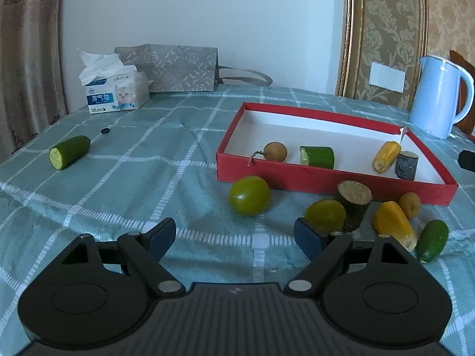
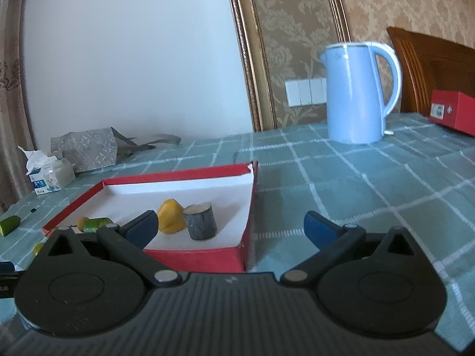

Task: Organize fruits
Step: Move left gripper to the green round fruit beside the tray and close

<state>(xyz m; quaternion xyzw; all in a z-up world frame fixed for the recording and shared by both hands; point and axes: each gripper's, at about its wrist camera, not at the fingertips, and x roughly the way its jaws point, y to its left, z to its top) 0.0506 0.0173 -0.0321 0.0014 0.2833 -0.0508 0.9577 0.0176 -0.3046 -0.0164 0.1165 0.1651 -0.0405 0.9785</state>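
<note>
The left hand-held gripper [image 1: 234,235] gapes wide, holding nothing; the right hand-held gripper [image 2: 230,227] likewise. The round green fruit [image 1: 248,195] sits at twelve o'clock. Straddle it squarely, squeeze gently, then lift into the shallow red cardboard box [image 1: 297,175].

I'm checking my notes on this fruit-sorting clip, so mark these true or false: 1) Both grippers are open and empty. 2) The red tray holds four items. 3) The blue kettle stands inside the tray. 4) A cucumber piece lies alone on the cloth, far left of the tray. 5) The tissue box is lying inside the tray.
1) Left gripper and right gripper are open and empty: true.
2) The red tray holds four items: true.
3) False: the blue kettle stands on the tablecloth, beyond the tray.
4) The lone cucumber piece: true.
5) False: the tissue box sits on the cloth near the wall.
</note>
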